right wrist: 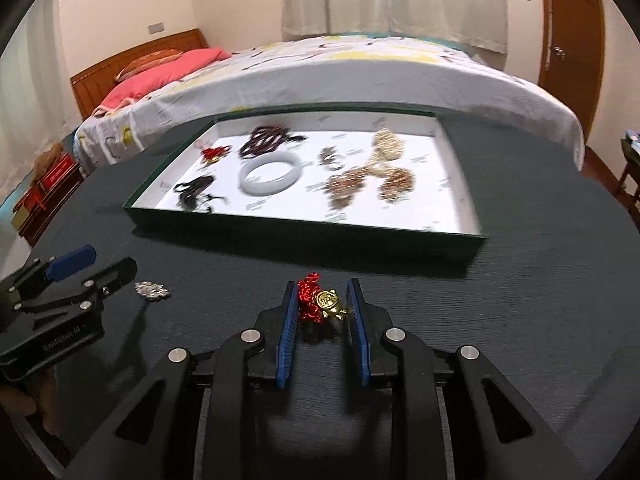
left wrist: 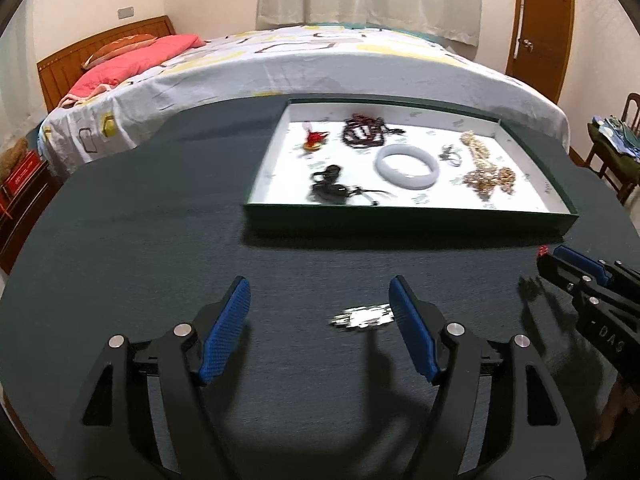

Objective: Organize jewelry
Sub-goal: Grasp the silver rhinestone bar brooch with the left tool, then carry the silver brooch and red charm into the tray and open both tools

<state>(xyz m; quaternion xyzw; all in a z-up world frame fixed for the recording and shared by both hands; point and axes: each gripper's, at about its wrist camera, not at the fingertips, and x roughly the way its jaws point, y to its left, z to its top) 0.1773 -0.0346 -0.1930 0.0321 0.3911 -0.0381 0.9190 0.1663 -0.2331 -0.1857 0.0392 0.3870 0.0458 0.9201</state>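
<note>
The right tool (right wrist: 322, 306) is closed narrowly around a small gold charm with a red knotted cord (right wrist: 320, 304), and both blue pads seem to touch it, so I judge it is grasped, just above the dark surface (right wrist: 540, 300) near its front edge. The grip looks shallow: the charm sits at the very tips and the cord hangs loose on one side, so the piece could twist out or drop when it travels to the green tray (right wrist: 312, 236), which lies toward the far edge of the surface. The tray wall stands up in front of the tool, and a low path could catch the cord on the rim. Inside the tray already lie a white bangle (right wrist: 269, 176), dark beads (right wrist: 266, 140) and gold chains (right wrist: 372, 180); setting the charm on top of them may tangle the cord. The left tool (left wrist: 320, 312) is released, its jaws wide apart, and hangs over a small silver piece (left wrist: 360, 318) on the surface, which lies close by the right-hand pad and not in the middle. If the jaws close from here, that pad may push the flat piece aside instead of pinching it. The two tools are also near each other, so they could collide.
</note>
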